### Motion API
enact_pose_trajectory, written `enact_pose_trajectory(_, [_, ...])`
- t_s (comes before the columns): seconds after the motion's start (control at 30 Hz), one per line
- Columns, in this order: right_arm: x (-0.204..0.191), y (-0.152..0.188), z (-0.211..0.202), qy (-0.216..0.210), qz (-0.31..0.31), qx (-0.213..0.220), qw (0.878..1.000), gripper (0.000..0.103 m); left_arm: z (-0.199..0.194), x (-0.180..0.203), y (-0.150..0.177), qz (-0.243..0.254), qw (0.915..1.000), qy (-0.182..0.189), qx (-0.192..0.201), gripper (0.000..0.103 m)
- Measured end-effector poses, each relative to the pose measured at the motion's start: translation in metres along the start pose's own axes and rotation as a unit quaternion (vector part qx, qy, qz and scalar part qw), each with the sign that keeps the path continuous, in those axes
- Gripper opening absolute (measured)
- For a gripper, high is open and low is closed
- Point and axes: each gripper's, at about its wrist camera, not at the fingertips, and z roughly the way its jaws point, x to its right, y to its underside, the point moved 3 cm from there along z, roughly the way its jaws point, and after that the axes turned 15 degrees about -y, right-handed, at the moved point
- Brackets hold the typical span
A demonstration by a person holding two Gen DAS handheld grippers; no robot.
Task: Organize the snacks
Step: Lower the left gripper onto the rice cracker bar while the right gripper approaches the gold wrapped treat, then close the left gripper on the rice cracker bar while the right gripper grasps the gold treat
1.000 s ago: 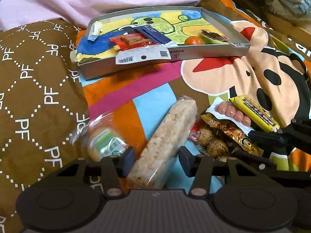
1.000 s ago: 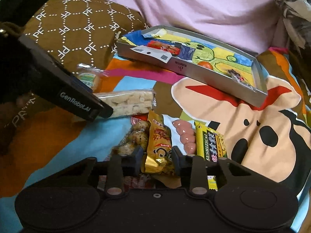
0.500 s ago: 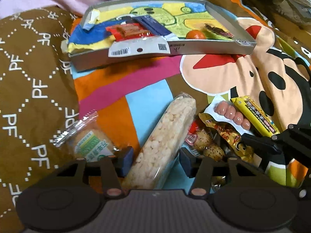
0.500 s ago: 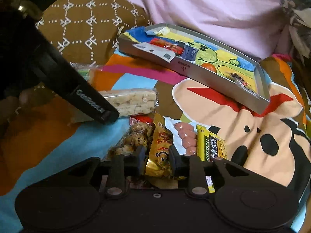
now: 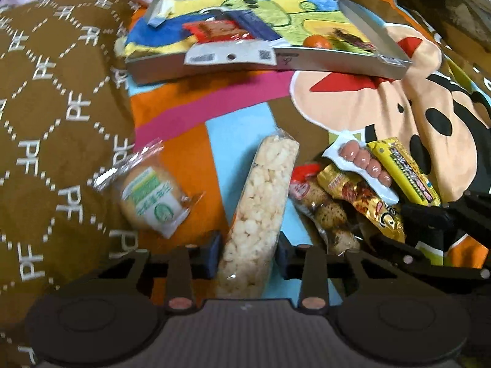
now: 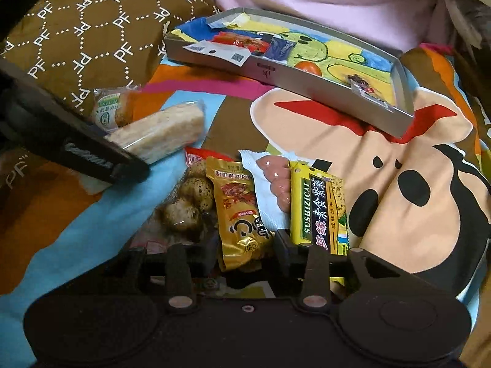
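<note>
A long clear-wrapped puffed rice bar lies on the colourful blanket. My left gripper straddles its near end, jaws closing, both pads against its sides. In the right wrist view the rice bar pokes out past one of the left gripper's fingers. My right gripper has its jaws opening around a gold snack packet, which lies between the pads. Beside that packet are a bag of speckled eggs, pink sausages and a yellow biscuit packet. A grey tray sits farther back.
A wrapped bun lies left of the rice bar, at the edge of a brown patterned pillow. The tray holds a red wrapper, a blue packet, a small orange fruit and a dark wrapper. Pink fabric lies behind it.
The left jaws have narrowed onto the rice bar. The right jaws have widened away from the gold packet that they were pinching. Both views have tipped slightly.
</note>
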Motion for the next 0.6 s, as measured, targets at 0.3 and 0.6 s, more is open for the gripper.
enact_pose_trajectory(0.3, [0.025, -0.014, 0.02, -0.052, 0.068, -0.001, 0.996, 0.05, 0.004, -0.002, -0.003, -0.018, 0.9998, 0.003, -0.006, 0.039])
enact_pose_trajectory(0.6, [0.003, 0.0, -0.01, -0.045, 0.042, 0.001, 0.998, 0.042, -0.02, -0.015, 0.006, -0.06, 0.9981, -0.002, -0.016, 0.033])
